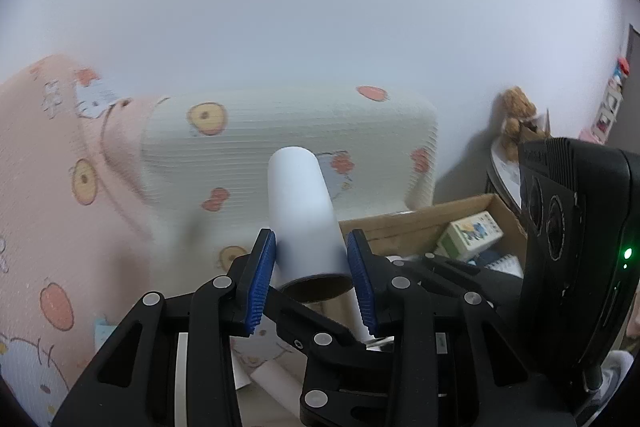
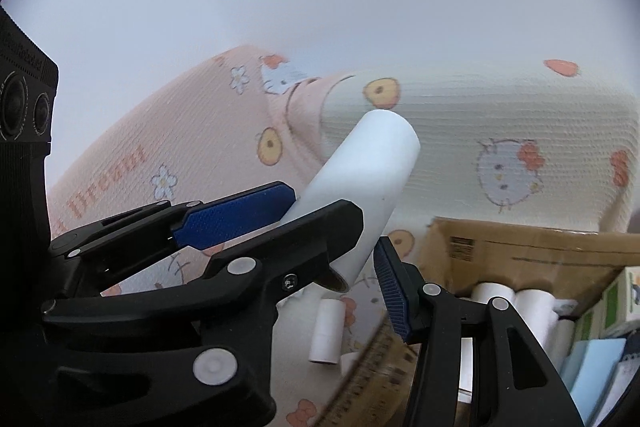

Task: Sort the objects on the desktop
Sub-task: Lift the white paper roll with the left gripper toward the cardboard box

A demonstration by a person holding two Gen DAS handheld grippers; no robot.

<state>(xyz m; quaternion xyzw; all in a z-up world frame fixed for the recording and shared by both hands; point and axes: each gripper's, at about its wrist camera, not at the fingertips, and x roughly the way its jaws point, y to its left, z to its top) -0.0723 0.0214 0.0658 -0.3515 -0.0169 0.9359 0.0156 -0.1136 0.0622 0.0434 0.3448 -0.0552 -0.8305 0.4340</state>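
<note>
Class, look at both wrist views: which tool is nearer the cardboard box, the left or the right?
Right. The right tool is just beside the cardboard box, near its open side. The left tool, gripping the white roll, lies beyond the right one, farther from the box.

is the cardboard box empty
No, in the right wrist view the cardboard box already holds several white rolls and other items.
</note>
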